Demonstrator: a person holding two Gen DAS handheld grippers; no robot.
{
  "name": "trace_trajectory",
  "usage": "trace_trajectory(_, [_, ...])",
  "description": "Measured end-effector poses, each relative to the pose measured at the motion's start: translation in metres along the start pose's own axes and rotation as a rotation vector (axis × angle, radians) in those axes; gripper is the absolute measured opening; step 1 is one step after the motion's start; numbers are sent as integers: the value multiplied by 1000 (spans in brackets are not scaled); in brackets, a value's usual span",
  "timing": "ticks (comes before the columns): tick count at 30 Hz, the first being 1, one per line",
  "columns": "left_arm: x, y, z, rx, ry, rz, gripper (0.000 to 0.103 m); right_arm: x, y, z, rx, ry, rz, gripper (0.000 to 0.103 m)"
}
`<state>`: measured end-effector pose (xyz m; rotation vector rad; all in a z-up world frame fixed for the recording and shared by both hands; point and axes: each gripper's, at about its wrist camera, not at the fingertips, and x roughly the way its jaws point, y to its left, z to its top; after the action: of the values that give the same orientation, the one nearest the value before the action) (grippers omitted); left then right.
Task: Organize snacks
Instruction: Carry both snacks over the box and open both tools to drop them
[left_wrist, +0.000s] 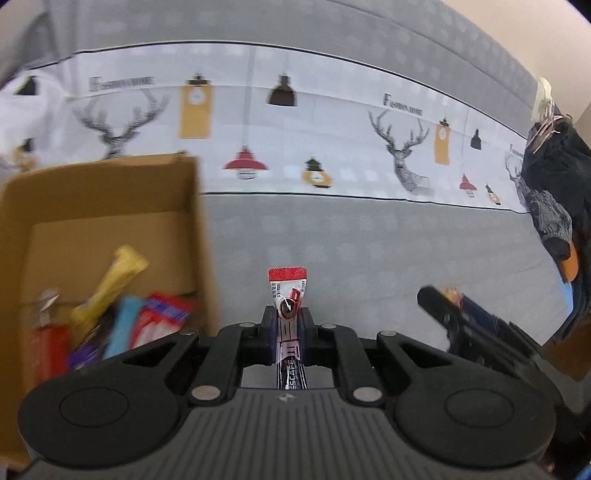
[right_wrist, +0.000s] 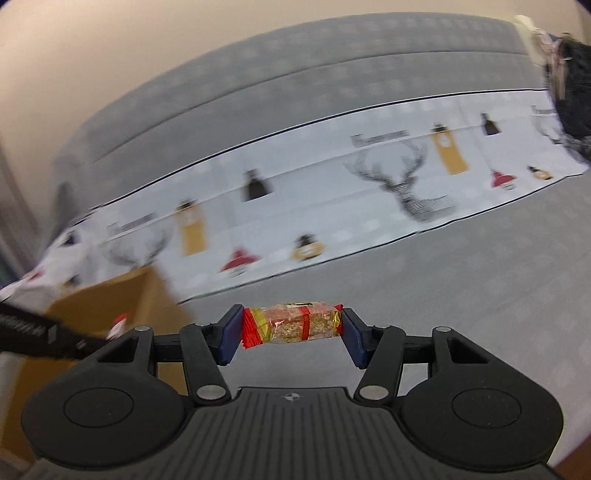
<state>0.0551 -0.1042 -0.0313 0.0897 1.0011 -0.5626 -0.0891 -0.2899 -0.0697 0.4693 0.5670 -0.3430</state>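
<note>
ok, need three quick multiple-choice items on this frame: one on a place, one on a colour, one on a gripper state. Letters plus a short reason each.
1. Where is the cardboard box in the left wrist view?
A. left of the left hand-held gripper
B. right of it
C. out of view

2. What colour is the top end of the coffee stick in the left hand-held gripper?
A. green
B. red
C. yellow

3. How is the right hand-held gripper?
A. open and empty
B. shut on nothing
C. shut on the grain bar

Key:
1 A, the brown box with snacks inside fills the left side of the view.
2 B, the sealed tip above the pads is red.
3 C, the clear-wrapped bar lies crosswise with a blue pad pressing on each end.
</note>
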Motion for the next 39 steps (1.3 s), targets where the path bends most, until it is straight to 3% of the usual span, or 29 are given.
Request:
trace_trajectory(9, [-81,55,-65,-11,-4,63,12,-66,97,-49,-110,120,168,58])
trace_trajectory(16, [-126,98,-118,-47,-29,90,12,-106,152,-84,-203,165,189,58])
trace_trajectory(26, [-164,131,-162,-80,-119,114,12,-146,193,-98,-328,106,177,58])
trace_trajectory(39, [-181,141,-176,-108,-152,84,12,-163,211,-105,-389,78,165,58])
